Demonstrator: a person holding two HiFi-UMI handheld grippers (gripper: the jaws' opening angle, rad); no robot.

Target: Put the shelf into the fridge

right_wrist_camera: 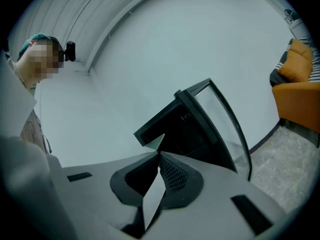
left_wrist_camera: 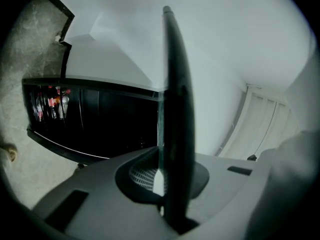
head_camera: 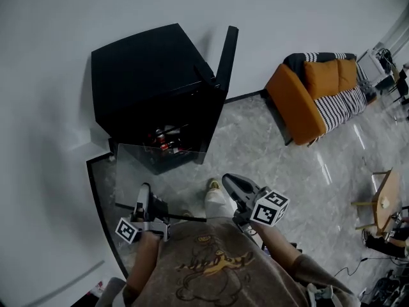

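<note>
One shelf: a clear glass pane (head_camera: 160, 174) with a dark strip along its near edge. It is held roughly flat above the floor, in front of the open fridge. In the head view its far edge overlaps the fridge mouth, and most of the pane is outside it.
Left gripper: (head_camera: 144, 192) clamped on the shelf's near left part. In the left gripper view the dark strip stands upright between the pressed jaws.
Right gripper: (head_camera: 231, 181) clamped on the shelf's right side. In the right gripper view the glass runs out from between its closed jaws toward the fridge.
Marker cubes: (head_camera: 270, 208) one on each gripper, with black-and-white square patterns.
Fridge: (head_camera: 147, 75) small and black, standing against the white wall.
Door: (head_camera: 227, 56) swung open at the fridge's right.
Bottles: (head_camera: 167, 139) a few with red labels, low inside the fridge. The print is too small to read.
Shirt: (head_camera: 217, 261) grey-brown with a cartoon print. Any writing on it cannot be made out.
Floor: (head_camera: 255, 146) grey marbled tiles with a dark border along the wall.
Sofa: (head_camera: 319, 94) orange with striped cushions, well apart at the right.
Table: (head_camera: 386, 197) small and wooden, at the far right.
</note>
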